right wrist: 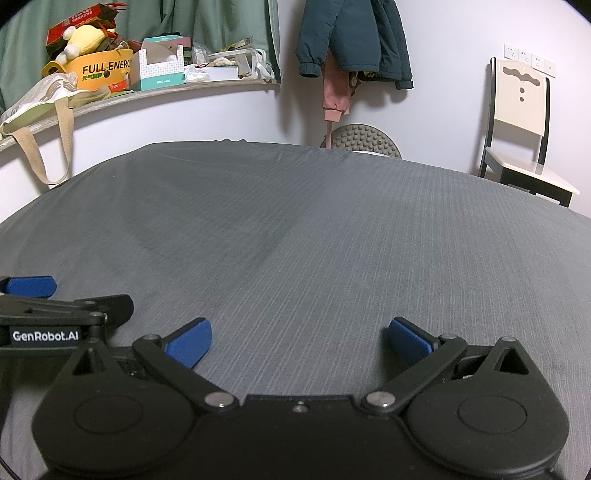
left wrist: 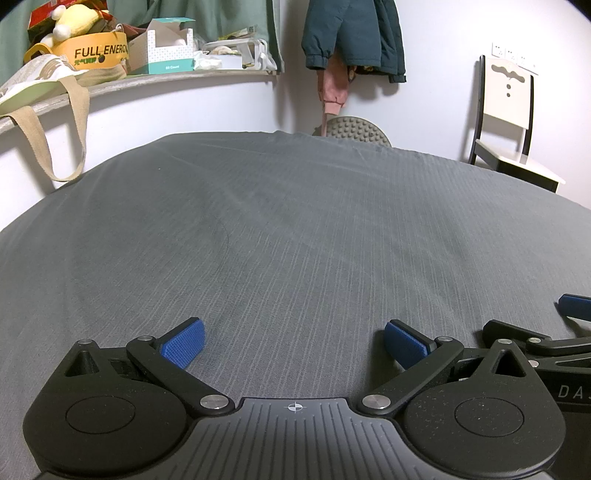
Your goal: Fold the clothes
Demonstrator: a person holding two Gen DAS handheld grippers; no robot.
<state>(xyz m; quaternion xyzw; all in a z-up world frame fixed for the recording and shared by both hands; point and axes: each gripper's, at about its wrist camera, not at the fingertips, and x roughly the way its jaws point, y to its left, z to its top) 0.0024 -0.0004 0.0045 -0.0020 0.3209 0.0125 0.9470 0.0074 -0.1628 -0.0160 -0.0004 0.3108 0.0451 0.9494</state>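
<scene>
Tools (left wrist: 293, 343) (right wrist: 299, 341) agape over grey sheet (left wrist: 295, 221)

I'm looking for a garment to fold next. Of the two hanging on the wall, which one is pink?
The smaller garment hanging below and partly under the dark teal jacket; its pink cuffed sleeve dangles beneath the jacket's hem.

Looking like a home bedroom: grey striped bedsheet (left wrist: 295, 221) stretching ahead of the tongs. Jackets (left wrist: 351, 33) hanging on the wall straight ahead, cluttered shelf (left wrist: 166, 79) sitting ahead-left, chair (left wrist: 506, 110) standing ahead-right.
</scene>
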